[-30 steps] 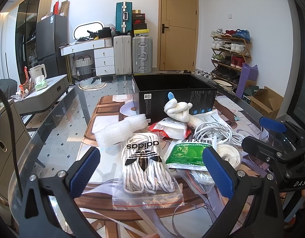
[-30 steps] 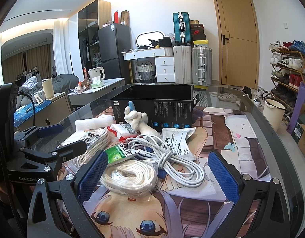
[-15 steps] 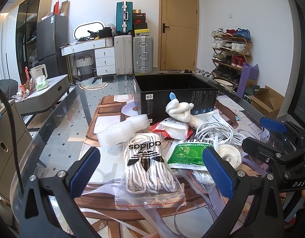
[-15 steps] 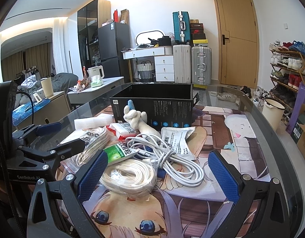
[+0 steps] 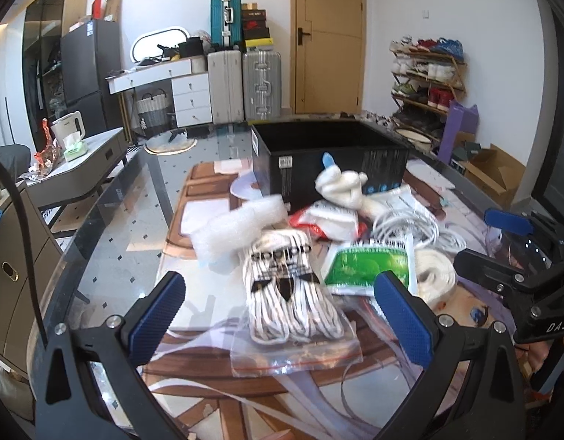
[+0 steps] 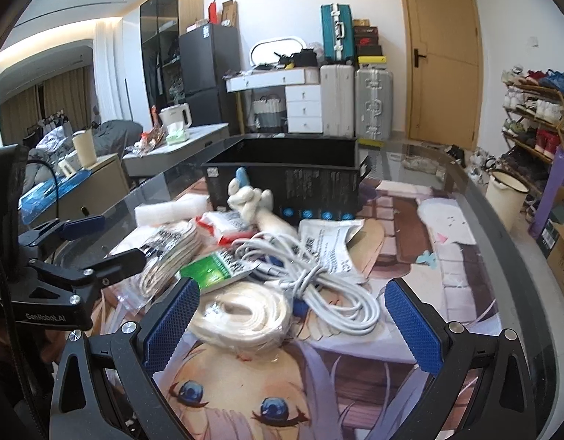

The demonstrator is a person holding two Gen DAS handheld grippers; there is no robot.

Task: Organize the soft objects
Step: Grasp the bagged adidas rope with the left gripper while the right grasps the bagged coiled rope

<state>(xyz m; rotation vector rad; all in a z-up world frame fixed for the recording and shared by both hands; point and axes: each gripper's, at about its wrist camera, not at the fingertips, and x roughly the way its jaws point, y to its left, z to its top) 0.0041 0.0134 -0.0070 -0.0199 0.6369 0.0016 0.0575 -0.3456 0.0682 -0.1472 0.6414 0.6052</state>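
A pile of soft items lies on the glass table before an open black box point(image 5: 329, 157) point(image 6: 285, 179). A clear bag of white adidas laces point(image 5: 293, 289) point(image 6: 168, 253) lies just ahead of my open, empty left gripper point(image 5: 282, 311). Beside it are bubble wrap point(image 5: 237, 231), a green packet point(image 5: 370, 267) point(image 6: 212, 267), a red-and-white pack point(image 5: 329, 220), a white glove-like hand point(image 5: 340, 187) point(image 6: 248, 201), a white cable coil point(image 6: 318, 286) and a cream rope coil point(image 6: 241, 315). My right gripper point(image 6: 293, 322) is open and empty above the rope coil.
An anime-print mat point(image 6: 428, 256) covers the table under the pile. A printed white bag point(image 6: 329, 242) lies by the cable. The table's glass edge point(image 5: 98, 242) runs along the left. Suitcases, a desk and a shoe rack stand beyond.
My left gripper has lifted and moved slightly left, so the lace bag sits more to the right between its fingers. My right gripper has edged forward toward the rope coil.
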